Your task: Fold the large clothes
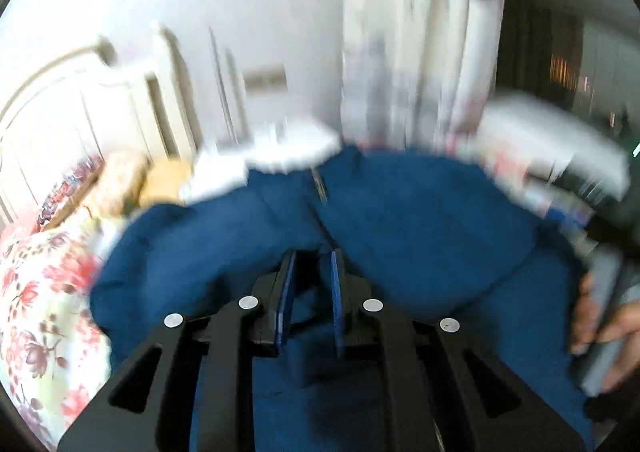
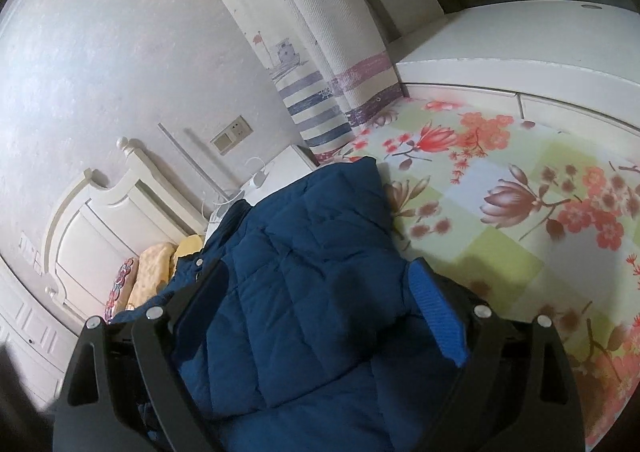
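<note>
— Jacket (image 2: 304, 272) fills the lower centre of both views, a blue quilted one lying on the floral bedspread (image 2: 520, 212). Which step is this?

— Mid-fold, I'd judge. The left gripper (image 1: 310, 292) has its blue pads pressed together low in its frame; the blur hides whether cloth is pinched there. The right gripper (image 2: 320, 312) is spread wide, straddling a thick fold without squeezing it.

— Next?

— Probably closing on an edge and carrying it across flat.

— Obstacles?

— Pillows (image 2: 160, 268) at left by the headboard (image 2: 100, 212), the curtain (image 2: 320, 52) above; a hand (image 1: 600, 324) at the right edge.
</note>
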{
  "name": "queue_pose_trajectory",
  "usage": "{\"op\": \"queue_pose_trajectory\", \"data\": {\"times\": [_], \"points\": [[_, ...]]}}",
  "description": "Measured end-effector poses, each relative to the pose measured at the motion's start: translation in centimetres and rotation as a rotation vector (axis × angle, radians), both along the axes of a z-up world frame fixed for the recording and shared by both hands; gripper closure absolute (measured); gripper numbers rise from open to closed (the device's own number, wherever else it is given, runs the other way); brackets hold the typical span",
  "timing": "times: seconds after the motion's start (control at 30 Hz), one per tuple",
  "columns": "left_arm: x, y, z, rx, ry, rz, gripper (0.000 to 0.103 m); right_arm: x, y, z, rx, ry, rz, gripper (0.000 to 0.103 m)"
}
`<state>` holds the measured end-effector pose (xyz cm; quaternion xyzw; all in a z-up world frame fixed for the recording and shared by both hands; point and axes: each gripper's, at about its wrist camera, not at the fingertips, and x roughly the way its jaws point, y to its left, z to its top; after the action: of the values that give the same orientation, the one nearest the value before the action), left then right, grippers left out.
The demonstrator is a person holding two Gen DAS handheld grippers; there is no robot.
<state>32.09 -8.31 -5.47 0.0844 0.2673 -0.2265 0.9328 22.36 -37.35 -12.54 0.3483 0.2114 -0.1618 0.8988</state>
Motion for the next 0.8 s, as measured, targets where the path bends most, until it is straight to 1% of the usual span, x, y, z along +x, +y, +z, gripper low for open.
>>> {"op": "queue_pose_trajectory", "data": {"times": [0.03,0.07,0.1,0.13,0.17,0.2,0.23,0.27,0.3,0.33,0.43,0.47,0.5,0.53,0.57,0.6,0.63,0.67,0.73,0.8], "points": [[-0.7,2.5,1.1,-0.09,-0.033,0.03,0.082,0.1,0.0,0.0,-0.001,0.002,0.0,0.012],[-1.1,4.4,1.4,-0.139,-0.04,0.069,0.064,0.1,0.1,0.0,-0.004,0.005,0.001,0.012],[-1.5,6.4,1.5,-0.204,-0.044,0.123,0.007,0.2,0.3,0.0,-0.011,0.008,0.007,0.012],[-1.8,9.6,1.2,-0.311,-0.059,0.209,0.007,0.3,0.5,0.1,-0.022,0.011,0.016,0.012],[-1.5,11.6,0.6,-0.362,-0.038,0.282,0.004,0.4,0.7,0.1,-0.033,0.015,0.026,0.012],[-0.9,13.5,-0.3,-0.406,0.026,0.347,0.005,0.8,1.2,0.2,-0.055,0.025,0.045,0.012],[-0.1,15.0,-1.4,-0.448,0.084,0.369,0.007,1.3,1.7,0.3,-0.081,0.038,0.063,0.012],[0.4,16.3,-2.1,-0.476,0.116,0.4,0.007,1.5,2.1,0.4,-0.101,0.046,0.074,0.012],[1.0,16.9,-2.8,-0.467,0.132,0.446,0.008,1.7,2.7,0.5,-0.138,0.054,0.088,0.012],[1.2,17.2,-3.1,-0.439,0.146,0.477,0.012,1.9,3.3,0.7,-0.167,0.055,0.1,0.012],[2.7,16.8,-4.4,-0.292,0.2,0.538,0.012,2.5,6.0,1.4,-0.273,0.048,0.188,0.012],[3.1,16.6,-4.9,-0.254,0.211,0.55,0.012,3.0,7.8,1.6,-0.33,0.055,0.256,0.012],[3.6,16.0,-5.6,-0.215,0.228,0.557,0.012,3.3,9.1,1.7,-0.366,0.06,0.303,0.012],[3.2,16.8,-6.1,-0.192,0.242,0.564,0.012,3.7,11.0,1.8,-0.422,0.069,0.369,0.012],[2.2,17.8,-6.5,-0.166,0.264,0.574,0.007,4.0,12.4,2.0,-0.459,0.073,0.416,0.012],[2.3,17.9,-6.9,-0.15,0.296,0.576,0.006,4.5,14.6,2.1,-0.507,0.087,0.502,0.012],[2.4,18.1,-7.3,-0.141,0.327,0.578,0.005,5.3,16.8,2.0,-0.562,0.123,0.58,0.012],[2.5,18.4,-7.6,-0.142,0.343,0.579,0.004,6.0,19.0,1.8,-0.633,0.163,0.632,0.012],[2.8,18.8,-8.1,-0.167,0.374,0.572,0.004,7.2,22.5,1.3,-0.742,0.218,0.716,0.013],[2.9,19.5,-8.6,-0.208,0.404,0.562,0.004,8.3,25.2,1.0,-0.833,0.25,0.762,0.014]]}}
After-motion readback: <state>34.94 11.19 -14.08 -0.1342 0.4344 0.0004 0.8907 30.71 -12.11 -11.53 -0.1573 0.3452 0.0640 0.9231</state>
